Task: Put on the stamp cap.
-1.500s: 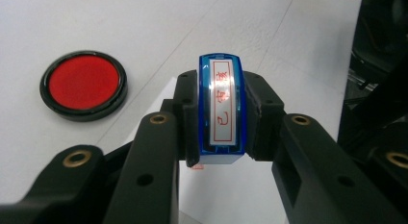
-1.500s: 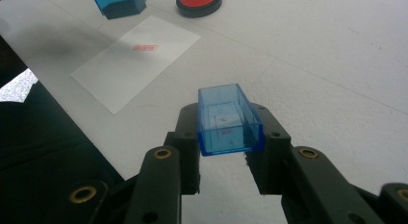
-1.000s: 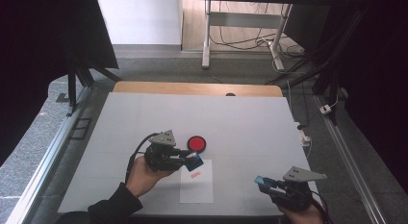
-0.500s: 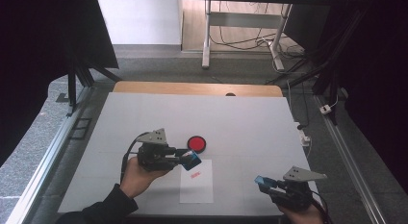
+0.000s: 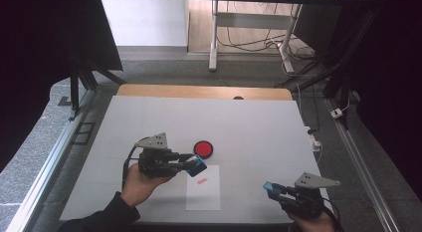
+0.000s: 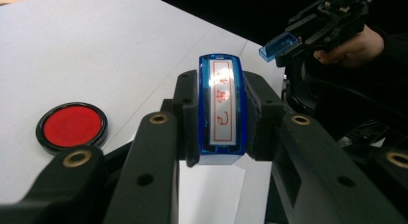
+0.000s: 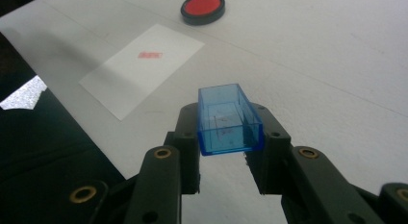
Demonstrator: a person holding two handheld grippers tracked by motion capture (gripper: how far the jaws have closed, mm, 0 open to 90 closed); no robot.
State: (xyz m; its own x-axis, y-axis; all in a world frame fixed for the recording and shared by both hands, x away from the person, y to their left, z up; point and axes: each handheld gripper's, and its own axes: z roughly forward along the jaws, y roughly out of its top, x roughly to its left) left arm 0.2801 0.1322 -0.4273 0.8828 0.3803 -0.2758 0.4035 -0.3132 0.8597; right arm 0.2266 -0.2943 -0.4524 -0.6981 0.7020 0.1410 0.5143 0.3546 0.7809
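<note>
The left hand-held gripper [image 5: 191, 163] is clamped on a blue stamp [image 6: 221, 108] above the paper sheet [image 5: 204, 194] (red mark printed), near the ink pad [image 5: 203, 149]; the right hand-held gripper [image 5: 272, 188] clamps the stamp's cap [image 7: 228, 119] over the desk's [image 5: 259, 127] near right edge.

Two grippers are in use: the left gripper [image 5: 191, 161] and the right gripper [image 5: 272, 187], each carried by one hand, so two hands. There is one blue stamp [image 6: 222, 108], clamped between the left fingers, and one blue cap [image 7: 228, 119], clamped between the right fingers. One red ink pad [image 5: 203, 149] sits on the one white tabletop [image 5: 259, 127]. One sheet of paper [image 5: 204, 192] lies there, bearing what looks like one red imprint [image 5: 201, 181], though it is small.
</note>
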